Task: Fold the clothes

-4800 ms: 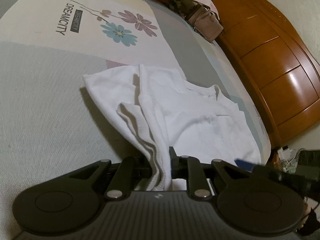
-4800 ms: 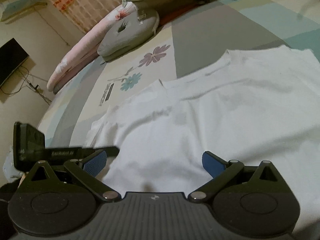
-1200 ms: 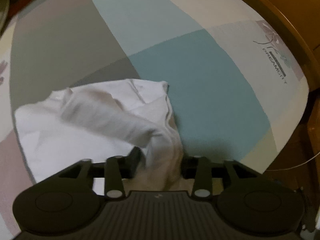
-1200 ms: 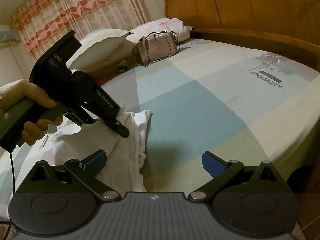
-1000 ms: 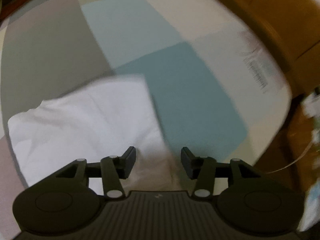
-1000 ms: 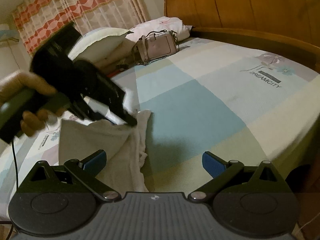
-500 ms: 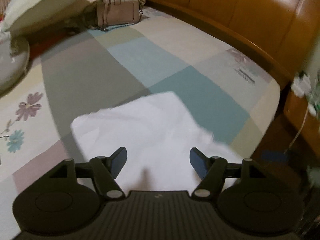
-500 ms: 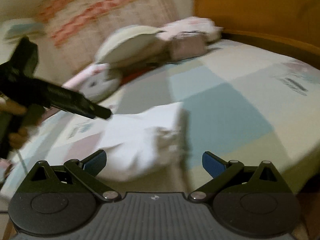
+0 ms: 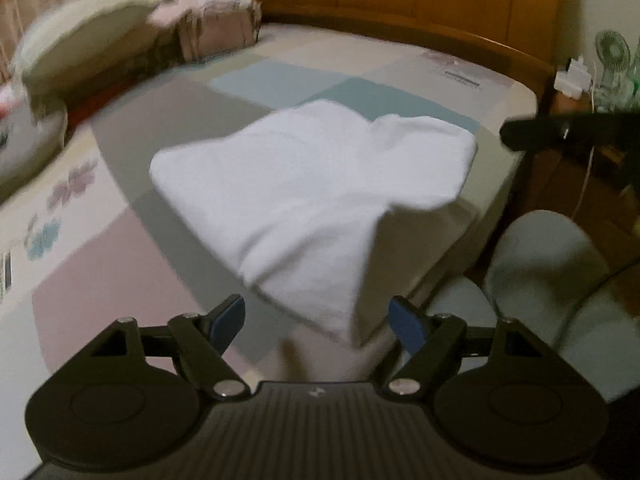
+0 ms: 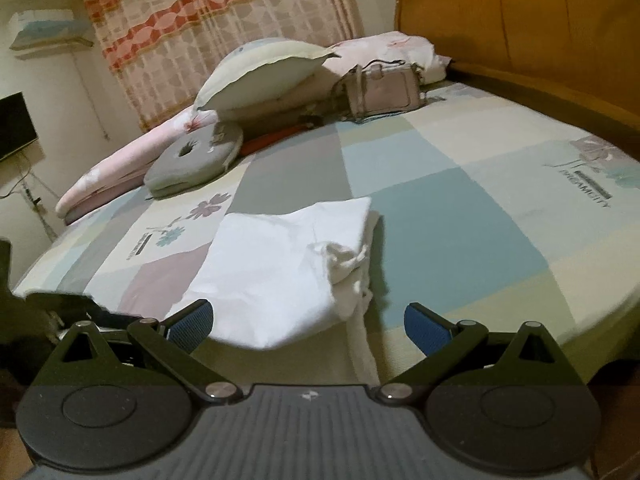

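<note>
A white garment (image 9: 312, 184) lies folded in a rough rectangle on the patchwork bedsheet (image 9: 120, 272), and its near corner hangs over the bed's edge. My left gripper (image 9: 316, 320) sits back from it, jaws opening. The hanging corner shows between the blue pads (image 9: 228, 318) but neither pad presses on it. In the right wrist view the same garment (image 10: 280, 256) has a bunched, rumpled right edge. My right gripper (image 10: 308, 324) stands open just short of the garment's near edge, holding nothing. It shows as a dark bar (image 9: 560, 132) in the left wrist view.
Pillows (image 10: 264, 72), a pink handbag (image 10: 380, 88) and a grey cushion (image 10: 192, 160) lie at the bed's far end by the wooden headboard (image 10: 520, 20). A nightstand with a small fan (image 9: 612, 52) and cables stands beside the bed. A pale rounded shape (image 9: 552, 280) fills the left view's lower right.
The left gripper let go of the white garment, opened wide and drew back from it. The garment now lies folded on the bed. The right gripper shifted slightly and stayed open.
</note>
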Tool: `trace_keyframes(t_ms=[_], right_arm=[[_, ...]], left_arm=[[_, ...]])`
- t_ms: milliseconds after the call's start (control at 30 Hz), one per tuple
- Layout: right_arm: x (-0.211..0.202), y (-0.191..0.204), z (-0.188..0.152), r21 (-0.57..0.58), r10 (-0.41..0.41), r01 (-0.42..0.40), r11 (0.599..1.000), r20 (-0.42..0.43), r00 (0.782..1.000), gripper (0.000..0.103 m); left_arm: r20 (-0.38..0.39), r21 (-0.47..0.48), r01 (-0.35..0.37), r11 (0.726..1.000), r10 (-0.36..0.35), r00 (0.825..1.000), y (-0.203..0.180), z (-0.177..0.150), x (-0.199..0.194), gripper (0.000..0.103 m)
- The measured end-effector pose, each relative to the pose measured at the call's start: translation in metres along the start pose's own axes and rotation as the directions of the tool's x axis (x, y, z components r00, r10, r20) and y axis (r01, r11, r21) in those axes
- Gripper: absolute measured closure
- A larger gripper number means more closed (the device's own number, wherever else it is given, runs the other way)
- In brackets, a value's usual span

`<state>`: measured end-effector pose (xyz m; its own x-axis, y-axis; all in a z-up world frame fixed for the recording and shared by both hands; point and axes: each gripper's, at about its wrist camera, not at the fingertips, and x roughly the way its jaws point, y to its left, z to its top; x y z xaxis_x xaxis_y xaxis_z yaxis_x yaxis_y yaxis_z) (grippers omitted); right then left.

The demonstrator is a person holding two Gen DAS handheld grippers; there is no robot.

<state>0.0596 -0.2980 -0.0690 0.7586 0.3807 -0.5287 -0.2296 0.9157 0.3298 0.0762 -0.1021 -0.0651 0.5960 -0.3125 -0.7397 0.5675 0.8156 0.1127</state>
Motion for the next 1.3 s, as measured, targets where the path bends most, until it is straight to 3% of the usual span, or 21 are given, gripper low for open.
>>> trace_keyframes(t_ms=[100,167,267,367,500,700,867,933,1067,1167,1300], right_arm=[[-0.007,0.002,0.0,0.0,-0.022,0.022,1.0,0.014,1.0,0.0],[-0.008,0.002,0.0,0.0,-0.029,0.029,1.0,0.015,0.999,0.0],[-0.009,0.003,0.0,0.001,-0.039,0.039,0.999,0.015,0.999,0.0],[-0.01,0.003,-0.001,0.001,-0.049,0.049,0.999,0.015,0.999,0.0],[-0.01,0.004,-0.001,-0.003,-0.063,0.063,0.998,0.013,0.998,0.0],[-0.012,0.006,-0.004,-0.046,-0.082,0.082,0.996,0.005,0.997,0.0],[-0.009,0.002,-0.007,-0.049,-0.06,0.059,0.997,-0.012,0.998,0.001],[-0.007,0.004,-0.007,-0.057,-0.047,0.046,0.997,-0.009,0.999,0.005],[-0.007,0.011,-0.006,-0.09,-0.059,0.059,0.994,0.0,0.998,0.01],[-0.005,0.013,-0.007,-0.112,-0.089,0.088,0.99,-0.005,0.996,0.01],[0.001,0.012,-0.008,-0.12,-0.094,0.089,0.989,-0.035,0.995,0.01]], left_arm=[[0.123,0.091,-0.16,0.983,0.149,0.981,-0.02,-0.004,0.008,0.024],[0.133,0.161,-0.242,0.957,0.221,0.966,-0.028,-0.008,0.019,0.024],[0.125,0.187,-0.287,0.939,0.268,0.955,-0.024,-0.018,0.023,0.023],[0.076,0.101,-0.282,0.954,0.275,0.958,-0.005,-0.03,0.018,0.022],[0.047,-0.032,-0.219,0.975,0.221,0.974,0.015,-0.038,0.014,0.022],[-0.001,0.013,-0.078,0.997,0.078,0.997,0.023,-0.036,-0.012,0.022],[0.104,-0.053,0.004,0.999,0.001,0.995,0.045,-0.01,-0.041,0.022],[0.149,-0.067,0.04,0.997,-0.03,0.988,0.054,0.008,-0.033,0.025],[0.152,0.039,0.053,0.998,-0.059,0.987,0.05,0.028,0.001,0.041],[0.072,0.036,0.08,0.996,-0.083,0.994,0.055,0.018,0.032,0.049],[0.018,0.02,0.078,0.997,-0.078,0.997,0.059,-0.002,0.046,0.048]])
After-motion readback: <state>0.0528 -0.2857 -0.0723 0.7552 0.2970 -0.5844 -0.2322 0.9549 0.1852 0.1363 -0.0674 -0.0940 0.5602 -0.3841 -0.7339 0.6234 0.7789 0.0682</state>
